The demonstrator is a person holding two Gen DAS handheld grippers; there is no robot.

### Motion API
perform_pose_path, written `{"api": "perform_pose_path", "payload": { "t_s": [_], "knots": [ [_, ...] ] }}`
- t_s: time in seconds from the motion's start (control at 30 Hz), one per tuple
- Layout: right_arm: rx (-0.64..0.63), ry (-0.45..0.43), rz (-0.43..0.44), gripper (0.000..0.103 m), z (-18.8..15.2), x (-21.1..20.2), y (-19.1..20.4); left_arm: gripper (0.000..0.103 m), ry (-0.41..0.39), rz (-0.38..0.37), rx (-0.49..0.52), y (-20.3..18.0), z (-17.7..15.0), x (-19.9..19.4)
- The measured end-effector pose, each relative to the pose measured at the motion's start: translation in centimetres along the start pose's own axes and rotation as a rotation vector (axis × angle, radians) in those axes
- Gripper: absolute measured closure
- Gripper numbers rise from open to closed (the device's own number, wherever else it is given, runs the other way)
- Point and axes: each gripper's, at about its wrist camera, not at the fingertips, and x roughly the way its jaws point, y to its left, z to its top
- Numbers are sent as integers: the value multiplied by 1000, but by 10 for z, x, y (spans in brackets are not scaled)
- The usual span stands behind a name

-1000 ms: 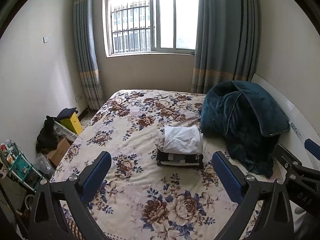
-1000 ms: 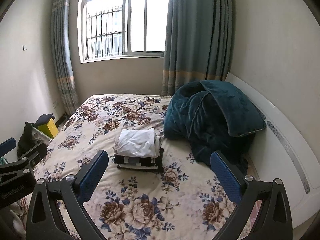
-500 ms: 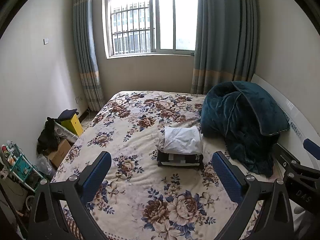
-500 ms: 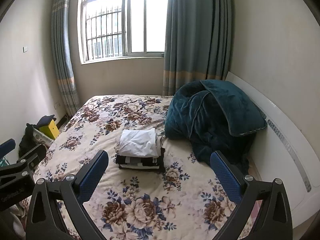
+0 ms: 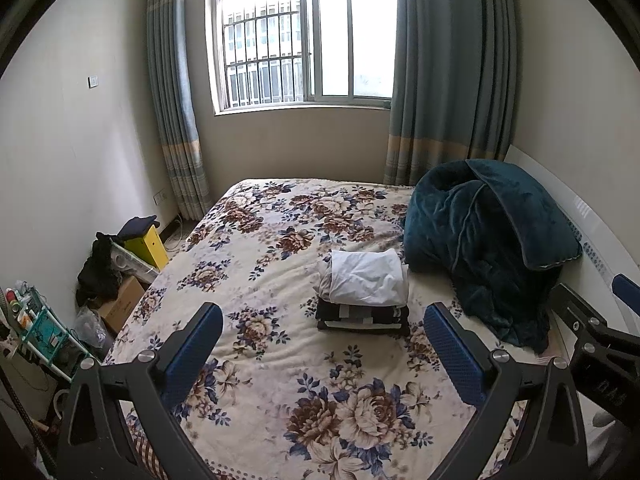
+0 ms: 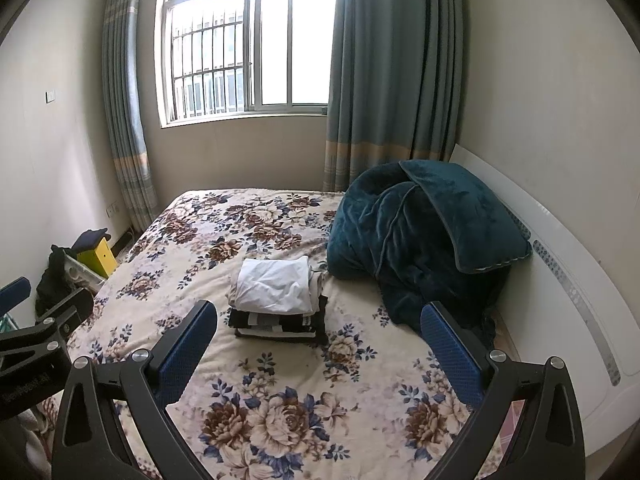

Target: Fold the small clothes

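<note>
Hand-held grippers [image 5: 322, 344] [image 6: 318, 342] gape above floral bed [image 5: 280, 364] near window [image 5: 304, 36].

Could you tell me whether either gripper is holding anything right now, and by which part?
Nothing is held: the left gripper and right gripper have open, empty jaws.

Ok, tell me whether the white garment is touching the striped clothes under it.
Touching. In the right wrist view the white garment lies directly on the folded striped clothes, with no gap between them; the left wrist view shows the same stack.
</note>
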Motion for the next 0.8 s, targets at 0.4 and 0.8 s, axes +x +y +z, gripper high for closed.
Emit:
{"api": "perform_pose_path", "payload": {
  "t_s": [0.4, 0.8],
  "knots": [
    [13, -4, -13, 0, -4, -2, 3, 0, -1, 14, 2, -1, -5, 0],
    [22, -10, -22, 0, -7, -2, -2, 0, 0, 17, 3, 2, -3, 2]
  ]
}}
